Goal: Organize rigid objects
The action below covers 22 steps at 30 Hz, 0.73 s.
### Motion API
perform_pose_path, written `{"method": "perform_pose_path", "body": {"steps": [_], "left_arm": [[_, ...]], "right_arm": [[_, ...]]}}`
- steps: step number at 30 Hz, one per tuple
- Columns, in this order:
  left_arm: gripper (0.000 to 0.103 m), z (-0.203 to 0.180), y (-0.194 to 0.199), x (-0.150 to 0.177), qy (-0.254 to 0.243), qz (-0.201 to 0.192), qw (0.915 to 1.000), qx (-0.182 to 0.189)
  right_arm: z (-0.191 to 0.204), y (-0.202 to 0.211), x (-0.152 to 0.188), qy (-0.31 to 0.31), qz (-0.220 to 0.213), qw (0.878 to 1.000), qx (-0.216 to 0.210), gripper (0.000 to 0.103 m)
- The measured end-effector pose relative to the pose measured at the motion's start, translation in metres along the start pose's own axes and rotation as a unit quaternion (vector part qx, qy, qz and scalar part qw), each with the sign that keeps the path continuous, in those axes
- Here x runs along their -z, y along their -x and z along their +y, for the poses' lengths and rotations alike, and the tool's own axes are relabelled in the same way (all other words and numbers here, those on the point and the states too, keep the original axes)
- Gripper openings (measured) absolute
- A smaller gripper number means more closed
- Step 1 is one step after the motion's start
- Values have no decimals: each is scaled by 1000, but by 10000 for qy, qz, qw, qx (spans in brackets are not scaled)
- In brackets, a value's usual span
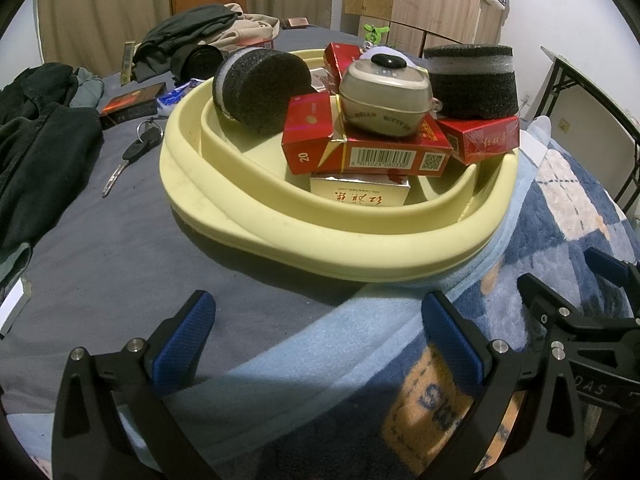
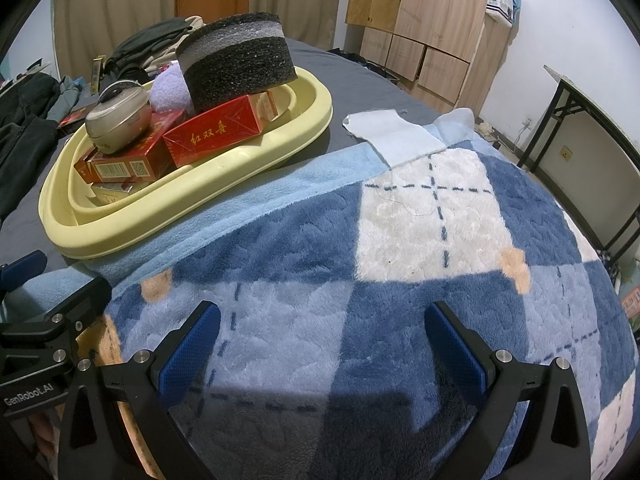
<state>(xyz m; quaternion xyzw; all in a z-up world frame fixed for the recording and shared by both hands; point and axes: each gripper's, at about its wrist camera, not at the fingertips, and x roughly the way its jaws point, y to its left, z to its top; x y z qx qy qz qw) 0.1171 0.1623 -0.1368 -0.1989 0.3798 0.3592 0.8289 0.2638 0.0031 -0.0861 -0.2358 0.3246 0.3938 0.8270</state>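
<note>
Your left gripper [image 1: 318, 330] is wide open and holds nothing; it hovers over the grey sheet [image 1: 120, 248] just near the yellow basin [image 1: 280, 240]. Your right gripper [image 2: 322, 338] is also wide open and empty, above the blue checked blanket [image 2: 400, 240], to the right of the basin. In the left view you see the right gripper at the far right edge, near the left one.

The basin sits on the bed, its right side resting on the light blue edge of the blanket. Inside it the rigid things are piled up. At the bottom lies a pale box [image 1: 360, 194]. On it lie red boxes: one with a barcode [image 1: 384, 156], one marked 20 [image 1: 306, 136] to its left, one [image 1: 480, 138] to the right, and one more [image 1: 340, 58] at the far side. A beige case [image 1: 386, 98] rests on top of the barcode box. A black foam cylinder [image 1: 260, 88] lies on its side at the left, leaning on the rim. A second foam cylinder [image 1: 472, 80] stands upright on the right red box. In the right view a purple fluffy thing [image 2: 168, 90] shows behind the case.

Outside the basin, to the left on the sheet, lie a key [image 1: 132, 156], a dark box [image 1: 132, 106] and dark clothes [image 1: 40, 140].
</note>
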Motion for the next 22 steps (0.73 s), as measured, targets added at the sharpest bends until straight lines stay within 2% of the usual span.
{"method": "perform_pose_path", "body": {"steps": [22], "left_arm": [[103, -4, -1, 0, -9, -10, 10000, -10]], "right_arm": [[0, 0, 0, 3, -1, 10000, 2, 103]]}}
